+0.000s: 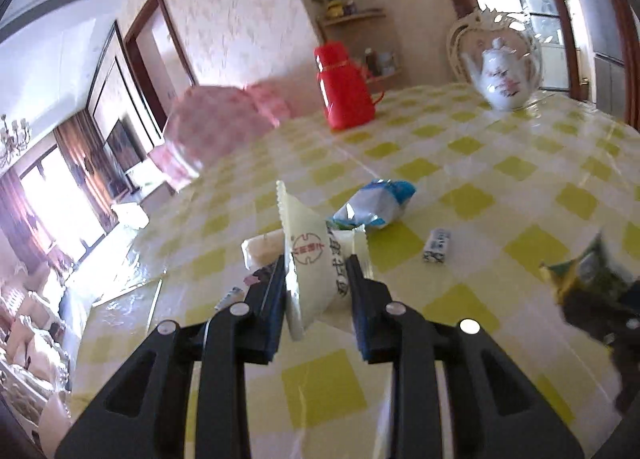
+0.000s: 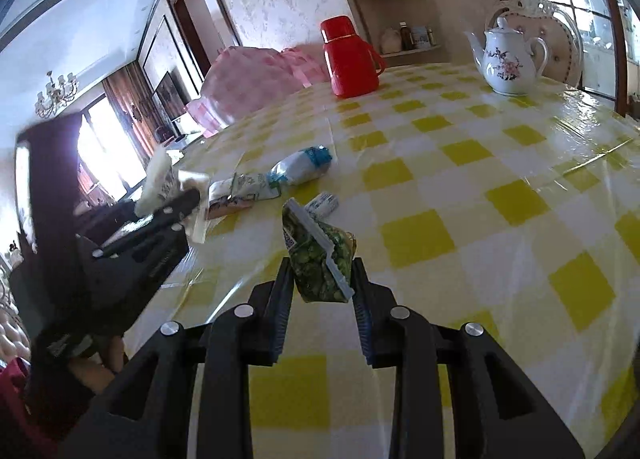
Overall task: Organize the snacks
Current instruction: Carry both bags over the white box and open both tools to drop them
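Observation:
My left gripper (image 1: 318,271) is shut on a cream snack packet (image 1: 310,263) with a red logo, held above the table. It shows in the right wrist view (image 2: 176,207) at the left with the pale packet (image 2: 158,175). My right gripper (image 2: 320,271) is shut on a green snack packet (image 2: 318,255), also lifted; it shows at the right edge of the left wrist view (image 1: 592,271). On the table lie a blue-and-white packet (image 1: 374,205) (image 2: 302,167), a small white packet (image 1: 437,246) (image 2: 323,203) and several more wrapped snacks (image 2: 236,195).
The table has a yellow-and-white checked cover (image 2: 460,187). At its far side stand a red thermos jug (image 2: 350,59), a white flowered teapot (image 2: 510,63) and a pink cloth bundle (image 2: 256,79). A white chair (image 2: 556,31) is behind the teapot.

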A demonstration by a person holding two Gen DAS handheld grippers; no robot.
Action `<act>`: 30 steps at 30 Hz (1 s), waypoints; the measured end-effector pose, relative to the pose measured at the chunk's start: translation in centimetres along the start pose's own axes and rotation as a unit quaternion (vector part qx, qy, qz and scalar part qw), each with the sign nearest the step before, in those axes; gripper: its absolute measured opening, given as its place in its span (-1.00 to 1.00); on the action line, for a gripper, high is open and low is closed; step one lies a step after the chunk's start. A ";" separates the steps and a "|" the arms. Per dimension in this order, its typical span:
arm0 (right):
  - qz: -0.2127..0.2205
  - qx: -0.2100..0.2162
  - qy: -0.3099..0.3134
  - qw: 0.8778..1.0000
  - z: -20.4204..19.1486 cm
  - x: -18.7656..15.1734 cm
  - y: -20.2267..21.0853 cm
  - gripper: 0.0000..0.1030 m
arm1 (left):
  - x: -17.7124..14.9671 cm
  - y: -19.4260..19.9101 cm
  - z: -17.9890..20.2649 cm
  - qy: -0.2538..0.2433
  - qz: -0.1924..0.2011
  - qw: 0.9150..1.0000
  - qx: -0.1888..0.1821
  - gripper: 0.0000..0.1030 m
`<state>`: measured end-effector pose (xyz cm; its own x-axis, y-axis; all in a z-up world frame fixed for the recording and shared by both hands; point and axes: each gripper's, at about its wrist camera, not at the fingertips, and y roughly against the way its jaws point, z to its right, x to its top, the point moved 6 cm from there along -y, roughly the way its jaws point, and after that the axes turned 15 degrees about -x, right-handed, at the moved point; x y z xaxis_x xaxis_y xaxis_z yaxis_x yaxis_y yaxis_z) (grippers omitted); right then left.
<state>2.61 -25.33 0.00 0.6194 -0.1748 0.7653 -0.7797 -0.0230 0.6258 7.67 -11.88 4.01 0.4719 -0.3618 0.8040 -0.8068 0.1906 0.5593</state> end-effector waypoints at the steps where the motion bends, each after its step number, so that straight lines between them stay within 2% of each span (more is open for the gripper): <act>1: 0.002 -0.001 0.003 1.000 -0.2 -0.3 0.4 -0.43 | -0.1 0.5 0.2 -0.002 0.004 1.000 -0.002 -0.44; 5: 0.009 -0.003 0.008 1.000 -0.8 -1.7 2.7 -0.43 | -0.5 3.7 0.9 -0.010 0.033 0.999 -0.008 -0.44; 10: 0.021 0.003 0.017 1.000 -2.0 -3.6 5.3 -0.43 | -0.4 8.7 -0.2 0.011 0.091 0.996 0.001 -0.44; 16: 0.024 0.015 0.033 0.999 -4.0 -4.9 7.0 -0.43 | 0.0 12.5 -1.9 0.024 0.115 0.993 0.010 -0.43; 30: 0.061 0.053 0.085 0.993 -10.6 -6.1 13.2 -0.43 | -0.7 19.8 -4.9 0.036 0.155 0.987 0.023 -0.43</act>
<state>-10.49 -14.12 5.22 0.5197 -0.0147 0.8542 -0.8493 -0.1169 0.5148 -6.94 -3.34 15.51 0.2232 -0.2266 0.9481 -0.9308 0.2392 0.2763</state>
